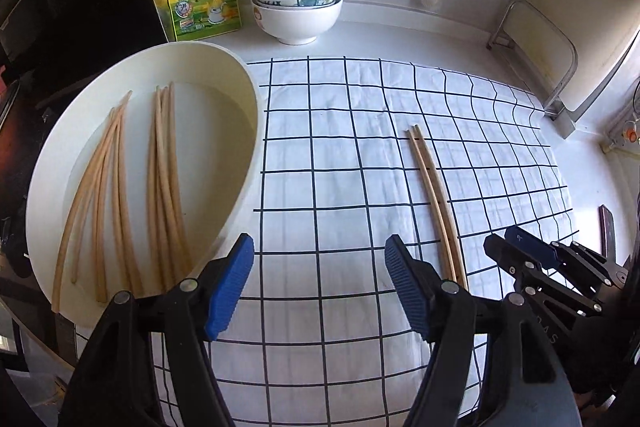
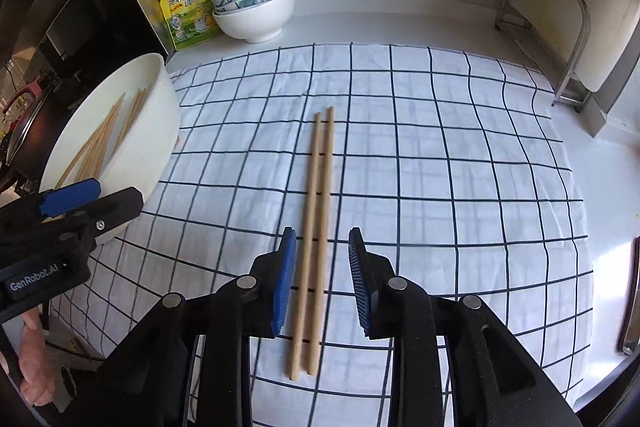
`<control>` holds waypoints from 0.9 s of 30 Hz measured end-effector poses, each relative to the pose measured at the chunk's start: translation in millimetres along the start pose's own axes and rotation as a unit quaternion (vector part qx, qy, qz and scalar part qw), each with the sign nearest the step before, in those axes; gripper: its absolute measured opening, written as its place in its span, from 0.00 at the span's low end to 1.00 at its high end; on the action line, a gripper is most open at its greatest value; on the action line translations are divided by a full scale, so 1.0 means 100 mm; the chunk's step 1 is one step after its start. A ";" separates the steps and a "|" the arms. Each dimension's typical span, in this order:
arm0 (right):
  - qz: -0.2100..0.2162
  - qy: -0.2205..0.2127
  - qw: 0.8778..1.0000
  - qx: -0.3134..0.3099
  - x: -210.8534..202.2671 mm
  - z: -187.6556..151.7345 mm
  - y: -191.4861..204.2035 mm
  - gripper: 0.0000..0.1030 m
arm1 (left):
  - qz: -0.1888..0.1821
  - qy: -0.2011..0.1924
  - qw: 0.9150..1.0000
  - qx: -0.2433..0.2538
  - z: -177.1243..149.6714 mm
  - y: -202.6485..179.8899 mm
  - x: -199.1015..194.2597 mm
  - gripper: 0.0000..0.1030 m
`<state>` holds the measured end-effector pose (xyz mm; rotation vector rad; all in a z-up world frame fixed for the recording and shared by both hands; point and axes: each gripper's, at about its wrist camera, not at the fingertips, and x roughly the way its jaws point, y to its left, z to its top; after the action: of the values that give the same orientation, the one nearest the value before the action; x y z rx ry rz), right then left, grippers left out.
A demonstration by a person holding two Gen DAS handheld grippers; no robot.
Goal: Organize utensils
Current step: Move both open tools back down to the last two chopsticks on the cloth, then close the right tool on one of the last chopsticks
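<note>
My right gripper point(image 2: 322, 279), jaws partly apart and gripping nothing, straddles the last pair of chopsticks point(image 2: 316, 227) on the checked cloth point(image 2: 440, 167), my left gripper point(image 1: 320, 283) hangs wide and empty, so next I close, lift and carry toward ten o'clock into the white basin point(image 2: 160, 115).

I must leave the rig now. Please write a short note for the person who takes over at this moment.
Left gripper: open, empty, over the checked cloth beside the white basin.
Right gripper: open, its jaws on either side of the pair of chopsticks, not pressing on it.
Done: a pair lies side by side on the cloth.
Left: the loose chopsticks in the basin.
</note>
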<state>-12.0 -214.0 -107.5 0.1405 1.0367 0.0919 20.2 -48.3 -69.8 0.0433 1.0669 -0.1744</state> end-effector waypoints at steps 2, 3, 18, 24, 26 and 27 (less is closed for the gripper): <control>0.002 0.005 1.000 0.002 0.06 -0.04 -0.04 0.26 | 0.001 0.001 1.000 0.001 -0.01 -0.04 0.04 0.66; 0.003 0.007 1.000 0.003 0.09 -0.06 -0.06 0.26 | 0.001 0.001 1.000 0.001 -0.01 -0.06 0.06 0.66; -0.001 0.015 1.000 -0.020 0.40 -0.12 0.02 0.26 | 0.012 0.020 1.000 -0.006 -0.11 -0.09 0.25 0.66; -0.014 0.008 0.999 -0.048 0.45 -0.12 0.10 0.26 | 0.013 0.024 1.000 -0.005 -0.12 -0.11 0.27 0.66; -0.010 0.008 0.998 -0.054 0.45 -0.11 0.10 0.25 | 0.013 0.025 1.000 -0.004 -0.11 -0.13 0.28 0.66; -0.009 0.007 0.998 -0.056 0.45 -0.11 0.10 0.21 | 0.011 0.025 1.000 -0.003 -0.12 -0.15 0.28 0.66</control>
<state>1.7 -197.4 -149.8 0.0281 1.0443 0.1350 20.9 -65.0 -99.1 0.0544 1.1153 -0.1513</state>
